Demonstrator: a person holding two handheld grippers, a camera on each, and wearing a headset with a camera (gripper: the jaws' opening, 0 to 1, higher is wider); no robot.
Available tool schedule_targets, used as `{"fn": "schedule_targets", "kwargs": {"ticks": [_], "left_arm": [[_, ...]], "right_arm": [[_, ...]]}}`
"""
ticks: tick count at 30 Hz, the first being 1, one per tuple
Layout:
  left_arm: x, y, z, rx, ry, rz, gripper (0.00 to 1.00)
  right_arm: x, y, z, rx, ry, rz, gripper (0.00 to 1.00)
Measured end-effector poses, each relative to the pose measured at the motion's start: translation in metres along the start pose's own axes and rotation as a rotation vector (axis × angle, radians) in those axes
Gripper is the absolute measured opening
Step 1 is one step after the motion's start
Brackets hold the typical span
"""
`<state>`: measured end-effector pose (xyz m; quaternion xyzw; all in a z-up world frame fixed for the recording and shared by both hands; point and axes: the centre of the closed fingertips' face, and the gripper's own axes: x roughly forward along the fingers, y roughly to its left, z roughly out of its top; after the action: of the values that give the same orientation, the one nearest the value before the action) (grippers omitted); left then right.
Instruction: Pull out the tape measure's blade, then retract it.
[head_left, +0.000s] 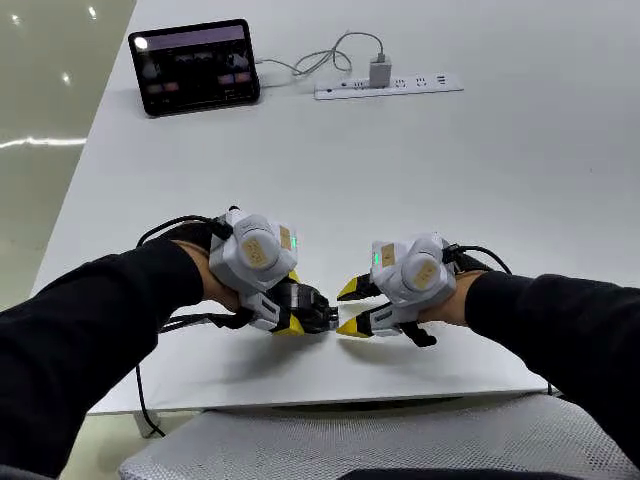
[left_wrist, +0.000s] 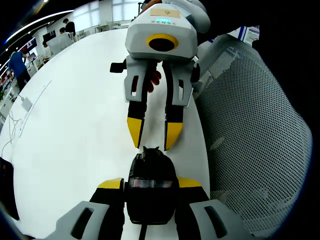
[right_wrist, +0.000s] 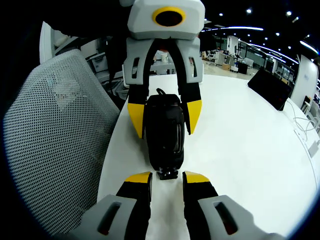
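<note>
Tape measure (left_wrist: 150, 192) is near the white table's (head_left: 450, 150) front edge, office (right_wrist: 250, 55) beyond.

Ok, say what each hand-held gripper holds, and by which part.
The left hand-held gripper clamps the black tape measure by both sides of its case. The right hand-held gripper holds nothing, jaws open at the blade tip.
</note>
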<state>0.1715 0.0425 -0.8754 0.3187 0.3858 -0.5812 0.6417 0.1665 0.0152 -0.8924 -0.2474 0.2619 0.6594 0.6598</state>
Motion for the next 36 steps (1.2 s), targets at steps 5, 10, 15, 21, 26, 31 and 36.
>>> {"fn": "schedule_targets", "kwargs": {"ticks": [5,10,15,21,26,31,36], "left_arm": [[0.000,0.000,0.000,-0.010,-0.002,0.007,0.35],[0.000,0.000,0.000,-0.012,0.003,0.006,0.35],[0.000,0.000,-0.001,-0.006,0.009,0.006,0.35],[0.000,0.001,-0.002,-0.010,0.029,-0.012,0.34],[0.000,0.001,-0.002,-0.015,0.024,-0.009,0.34],[0.000,0.000,-0.001,-0.011,0.019,-0.010,0.34],[0.000,0.000,-0.002,-0.008,0.020,-0.012,0.34]], "right_arm": [[0.003,0.000,0.001,-0.027,0.011,-0.004,0.13],[0.009,-0.001,-0.003,-0.066,0.040,-0.014,0.13],[0.013,-0.002,-0.004,-0.076,0.058,-0.002,0.11],[0.008,-0.003,-0.008,-0.070,0.059,0.013,0.09],[0.000,-0.005,-0.014,-0.045,0.066,0.021,0.08],[-0.002,-0.003,-0.016,-0.025,0.061,0.030,0.10],[-0.001,-0.002,-0.016,-0.016,0.079,0.033,0.12]]}}
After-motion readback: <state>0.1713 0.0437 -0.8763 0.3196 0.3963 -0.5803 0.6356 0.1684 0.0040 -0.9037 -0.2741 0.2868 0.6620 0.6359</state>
